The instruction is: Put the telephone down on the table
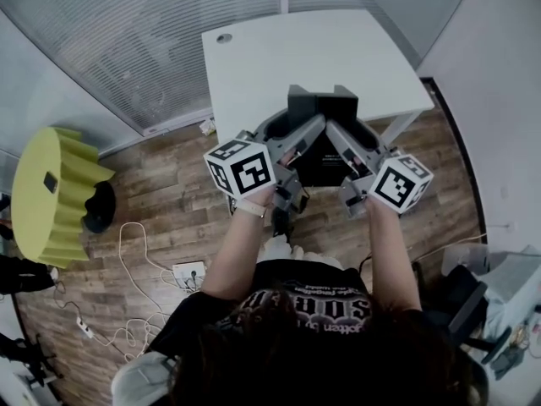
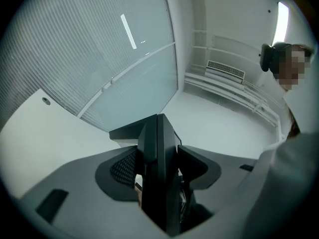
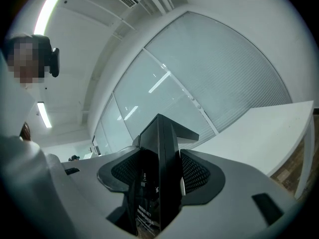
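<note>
The telephone (image 1: pixel 322 139) is a black, blocky unit held up between both grippers, over the front edge of the white table (image 1: pixel 313 53) and above its top. My left gripper (image 1: pixel 306 135) is shut on its left side and my right gripper (image 1: pixel 336 135) on its right side. In the left gripper view the telephone (image 2: pixel 160 173) stands as a thin black slab pinched between the grey jaws of the left gripper (image 2: pixel 158 183). The right gripper view shows the telephone (image 3: pixel 160 178) clamped the same way in the right gripper (image 3: pixel 159 183), with the table (image 3: pixel 271 133) to the right.
The table has a cable hole (image 1: pixel 224 38) at its far left corner and a glass wall with blinds (image 1: pixel 144 32) behind it. A yellow-green round stool (image 1: pixel 52 194) stands at the left. Cables and a power strip (image 1: pixel 188 272) lie on the wooden floor.
</note>
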`<state>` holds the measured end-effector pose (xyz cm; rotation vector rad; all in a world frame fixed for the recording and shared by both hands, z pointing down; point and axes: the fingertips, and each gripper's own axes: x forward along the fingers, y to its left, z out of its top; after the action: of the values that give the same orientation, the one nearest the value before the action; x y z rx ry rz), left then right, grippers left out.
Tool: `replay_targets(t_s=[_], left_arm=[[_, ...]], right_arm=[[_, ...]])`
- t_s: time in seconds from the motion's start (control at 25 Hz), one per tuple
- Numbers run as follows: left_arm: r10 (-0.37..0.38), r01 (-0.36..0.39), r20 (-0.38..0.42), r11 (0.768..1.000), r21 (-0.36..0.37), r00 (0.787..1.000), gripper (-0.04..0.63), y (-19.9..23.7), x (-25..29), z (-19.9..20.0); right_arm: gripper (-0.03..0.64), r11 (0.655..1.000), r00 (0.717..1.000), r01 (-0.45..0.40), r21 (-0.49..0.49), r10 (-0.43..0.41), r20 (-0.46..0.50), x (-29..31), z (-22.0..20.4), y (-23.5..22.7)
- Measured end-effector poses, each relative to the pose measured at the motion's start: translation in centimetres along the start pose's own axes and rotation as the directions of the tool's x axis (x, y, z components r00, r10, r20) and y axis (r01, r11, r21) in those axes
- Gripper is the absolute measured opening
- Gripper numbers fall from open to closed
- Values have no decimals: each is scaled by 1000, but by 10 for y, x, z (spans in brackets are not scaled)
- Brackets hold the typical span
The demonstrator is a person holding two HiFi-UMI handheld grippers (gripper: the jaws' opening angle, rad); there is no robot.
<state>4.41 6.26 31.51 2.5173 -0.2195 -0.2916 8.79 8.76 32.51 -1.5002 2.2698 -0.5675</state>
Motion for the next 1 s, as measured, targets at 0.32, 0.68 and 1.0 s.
replay_targets(t_s=[0.32, 0.68, 1.0], left_arm=[[3, -3, -4, 1000, -20, 1000, 229, 69, 40, 41], [23, -23, -6, 999, -22, 1000, 229, 132, 66, 79], [48, -47, 11, 999, -23, 999, 229, 175, 68, 107]], right_arm=[[261, 1000, 1000, 15, 10, -15, -15, 72, 22, -48], [261, 1000, 1000, 5, 20, -4, -30, 140, 35, -84], [261, 999, 998, -22, 35, 24, -51, 192, 35, -97]])
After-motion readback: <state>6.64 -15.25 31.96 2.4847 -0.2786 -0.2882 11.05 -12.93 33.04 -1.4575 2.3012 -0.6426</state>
